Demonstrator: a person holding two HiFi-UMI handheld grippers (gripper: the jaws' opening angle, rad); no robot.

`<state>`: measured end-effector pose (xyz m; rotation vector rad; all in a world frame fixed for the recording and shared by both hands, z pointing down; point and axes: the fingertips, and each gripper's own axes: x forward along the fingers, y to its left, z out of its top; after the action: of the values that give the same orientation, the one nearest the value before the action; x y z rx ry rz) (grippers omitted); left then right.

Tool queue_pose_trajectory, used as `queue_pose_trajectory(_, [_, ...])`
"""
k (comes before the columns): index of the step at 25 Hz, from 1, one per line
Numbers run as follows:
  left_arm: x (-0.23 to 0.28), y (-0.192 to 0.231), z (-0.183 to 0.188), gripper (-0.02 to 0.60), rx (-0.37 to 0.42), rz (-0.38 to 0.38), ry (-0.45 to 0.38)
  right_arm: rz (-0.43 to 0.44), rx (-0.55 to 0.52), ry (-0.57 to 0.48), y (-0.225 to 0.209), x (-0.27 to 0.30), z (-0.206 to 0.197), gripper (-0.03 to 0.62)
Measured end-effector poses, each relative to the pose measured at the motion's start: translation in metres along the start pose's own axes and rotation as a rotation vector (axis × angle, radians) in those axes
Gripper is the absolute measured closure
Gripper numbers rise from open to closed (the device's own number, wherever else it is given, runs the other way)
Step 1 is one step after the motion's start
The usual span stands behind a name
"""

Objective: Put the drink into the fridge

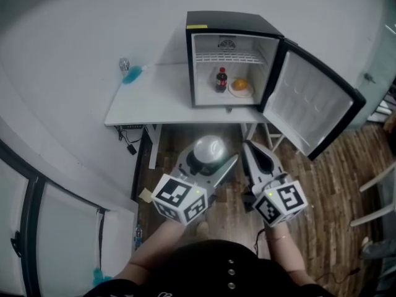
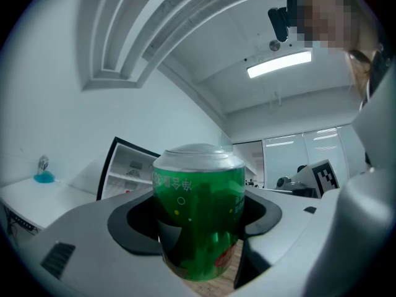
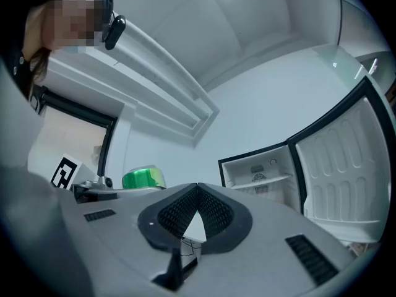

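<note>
— What has the left claw (image 1: 210,156) got?

— A green can (image 2: 198,221). The jaws are clamped on its two sides, and it stands upright between them with its silver top above the pads.

— And the right claw (image 3: 197,187)?

— Its jaws are together, tip to tip, with only a small gap behind the tips. It sits just right of the left claw, and both are held low, in front of the person, over the wooden floor (image 1: 322,178).

— Where is the fridge (image 1: 229,22) from there?

— Ahead of both claws and above them, well apart from the can. It stands on the right end of a white worktop (image 1: 154,101), and its door (image 1: 315,101) is swung wide open, out ahead and to the right of the right claw.

— Anything inside it?

— A small dark bottle (image 1: 221,79) with a red label stands on the fridge floor, straight ahead of the left claw. Just to its right is a plate (image 1: 241,89) with something orange on it, too small to name. A wire shelf runs above them.

— The rest of the worktop?

— A blue thing (image 1: 132,74) lies near the wall, far ahead and left of the left claw. I can't tell what it is.
</note>
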<state>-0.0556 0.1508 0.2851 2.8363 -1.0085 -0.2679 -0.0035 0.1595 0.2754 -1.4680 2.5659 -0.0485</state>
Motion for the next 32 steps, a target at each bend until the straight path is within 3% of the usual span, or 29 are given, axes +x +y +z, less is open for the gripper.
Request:
queue_pose_trajectory(7, [0.033, 0.054, 0.000, 0.238, 0.007, -0.026, 0.009, -0.005, -0.062, 0.010, -0.019, 0.063, -0.005, 0.585])
queue_pose_trajectory(14, [0.057, 0.093, 0.001, 0.238, -0.010, -0.046, 0.007, -0.050, -0.034, -0.002, -0.041, 0.104, -0.015, 0.585])
queue_pose_trajectory(25, [0.087, 0.115, -0.022, 0.238, -0.023, -0.066, 0.064, -0.119, -0.006, 0.010, -0.077, 0.120, -0.029, 0.585])
queue_pose_trajectory(32, [0.110, 0.133, -0.025, 0.238, -0.015, -0.052, 0.069, -0.102, 0.008, 0.012, -0.098, 0.145, -0.035, 0.585])
